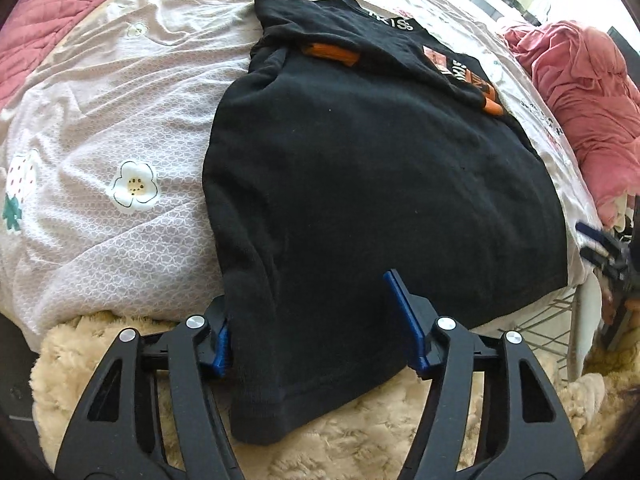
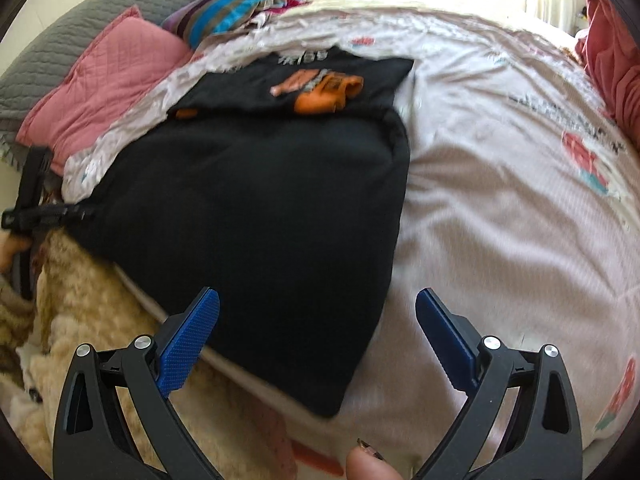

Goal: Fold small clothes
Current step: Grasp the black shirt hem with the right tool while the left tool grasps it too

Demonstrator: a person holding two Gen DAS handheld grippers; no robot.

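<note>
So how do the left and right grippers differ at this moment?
The left gripper straddles the black shirt's hanging hem, cloth against one pad; the right gripper hovers over the shirt's corner, touching nothing. The left view is sharp, the right blurred. Both are open, with blue pads.
</note>
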